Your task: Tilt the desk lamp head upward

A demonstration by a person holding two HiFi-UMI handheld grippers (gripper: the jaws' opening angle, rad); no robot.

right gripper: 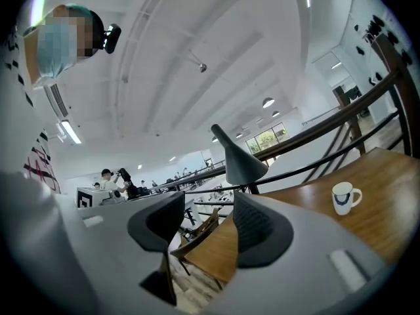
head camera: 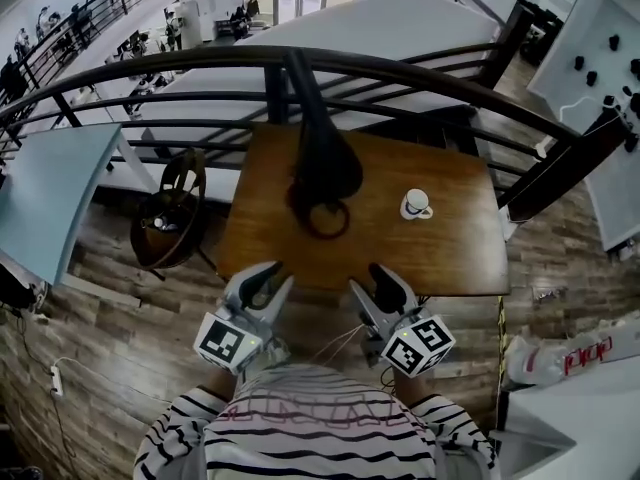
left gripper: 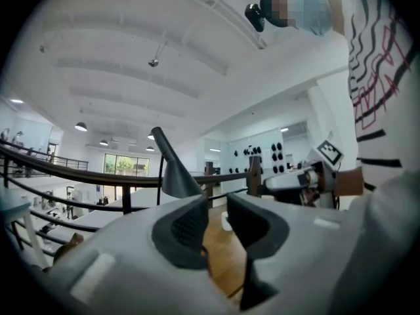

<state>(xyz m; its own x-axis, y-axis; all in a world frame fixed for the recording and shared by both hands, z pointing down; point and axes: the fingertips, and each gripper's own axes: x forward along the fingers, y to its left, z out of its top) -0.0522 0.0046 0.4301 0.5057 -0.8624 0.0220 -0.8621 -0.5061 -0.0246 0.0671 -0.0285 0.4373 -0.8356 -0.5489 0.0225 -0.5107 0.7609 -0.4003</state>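
Table (head camera: 455, 253): near strip bare from edge to desk lamp (head camera: 322, 163), open to approach from the front. Obstacles: mug (head camera: 417, 204) right of the lamp, well apart; railing (head camera: 180, 62) closes the far side; chair (head camera: 172, 213) stands off the left edge.

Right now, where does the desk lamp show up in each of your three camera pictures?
Head view: the desk lamp is just above the middle, standing on the wooden table.
Left gripper view: it is left of centre, rising against the ceiling.
Right gripper view: it is near the centre, slightly right.
Shared landmark: the wooden table under the lamp shows in all three views.
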